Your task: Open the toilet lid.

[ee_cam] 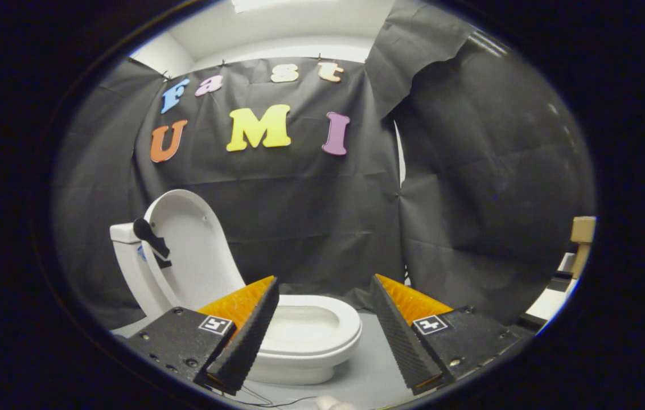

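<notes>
A small white toilet [311, 336] stands on the grey floor just ahead of my fingers, partly behind the left one. Its lid [194, 250] stands raised, leaning back against the white tank [126, 233]. The seat ring and the bowl show open beneath it. A black flush handle [151, 239] sticks out from the tank beside the lid. My gripper [322, 296] is open, its two fingers wide apart with nothing between them, held back from the toilet and touching no part of it.
Black cloth walls close in behind and to the right of the toilet. Beyond the right finger, past the cloth's edge, are a cardboard box [582, 230] and some white items. Grey floor [373, 370] lies between the fingers.
</notes>
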A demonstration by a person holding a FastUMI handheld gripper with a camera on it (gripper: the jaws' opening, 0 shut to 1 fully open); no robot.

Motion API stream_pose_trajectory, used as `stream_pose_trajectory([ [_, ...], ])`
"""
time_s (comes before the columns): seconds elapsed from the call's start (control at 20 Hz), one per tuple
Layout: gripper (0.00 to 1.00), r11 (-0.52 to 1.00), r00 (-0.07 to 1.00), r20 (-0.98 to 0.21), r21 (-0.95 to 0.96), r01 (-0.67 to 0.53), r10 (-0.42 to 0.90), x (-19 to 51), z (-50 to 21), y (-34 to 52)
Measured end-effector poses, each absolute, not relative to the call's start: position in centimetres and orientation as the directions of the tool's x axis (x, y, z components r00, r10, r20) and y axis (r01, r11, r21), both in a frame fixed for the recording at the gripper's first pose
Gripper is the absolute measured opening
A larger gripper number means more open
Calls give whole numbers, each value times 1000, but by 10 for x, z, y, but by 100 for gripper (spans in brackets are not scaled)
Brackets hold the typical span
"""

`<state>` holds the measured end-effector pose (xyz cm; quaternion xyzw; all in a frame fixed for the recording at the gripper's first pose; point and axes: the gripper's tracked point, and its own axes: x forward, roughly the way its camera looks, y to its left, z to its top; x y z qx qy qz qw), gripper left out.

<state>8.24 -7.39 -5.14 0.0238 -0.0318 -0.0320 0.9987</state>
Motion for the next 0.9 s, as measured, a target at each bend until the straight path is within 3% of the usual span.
stream_pose_trajectory([
  [0.9, 100, 998, 998, 31, 41, 53, -55, 80, -47, -77],
])
